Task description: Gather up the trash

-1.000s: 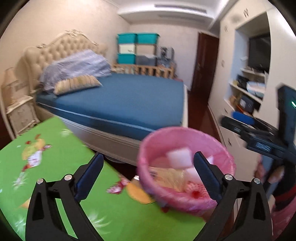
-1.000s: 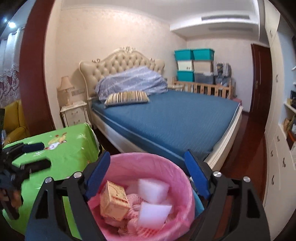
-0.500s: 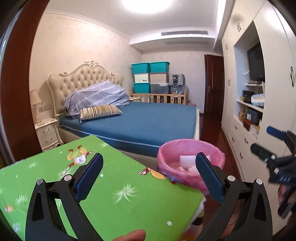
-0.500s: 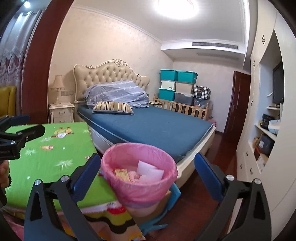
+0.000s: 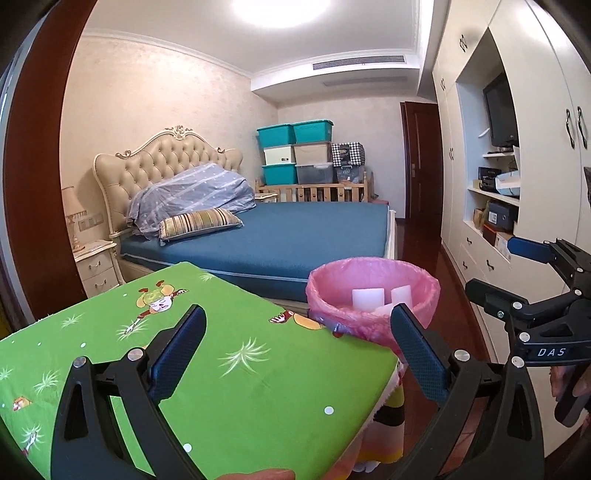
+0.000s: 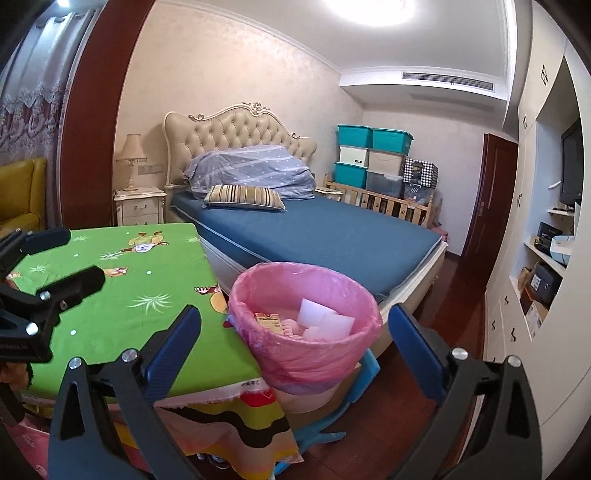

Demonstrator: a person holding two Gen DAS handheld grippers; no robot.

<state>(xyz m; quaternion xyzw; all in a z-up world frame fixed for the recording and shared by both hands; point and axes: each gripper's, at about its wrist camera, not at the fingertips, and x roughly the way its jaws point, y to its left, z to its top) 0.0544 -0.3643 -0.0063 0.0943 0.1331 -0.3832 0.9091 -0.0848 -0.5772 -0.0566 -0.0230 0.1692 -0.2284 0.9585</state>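
I'm holding my left gripper (image 5: 295, 354) and right gripper (image 6: 295, 350) wide open and empty above the green table (image 5: 229, 369), since the pink-lined bin (image 6: 306, 343) is carrying the trash.

Black gripper (image 5: 299, 354) frames, silver screws, blue-padded fingers (image 5: 179, 352), "DAS" marking.

A bedroom with pale beige walls and a bright round ceiling light (image 5: 280, 11). A bed (image 6: 314, 229) with a blue sheet and a tufted cream headboard (image 6: 236, 133) carries a rumpled blue duvet (image 6: 255, 166) and a striped pillow (image 6: 243, 194). Beside it stands a cream nightstand (image 6: 138, 205) with a lamp (image 6: 131, 158). Teal and grey storage bins (image 5: 295, 155) are stacked in the far corner, near a dark wooden door (image 5: 421, 158). White built-in cabinets (image 5: 509, 155) hold a television (image 5: 500, 110). The floor (image 6: 465, 291) is dark red wood.
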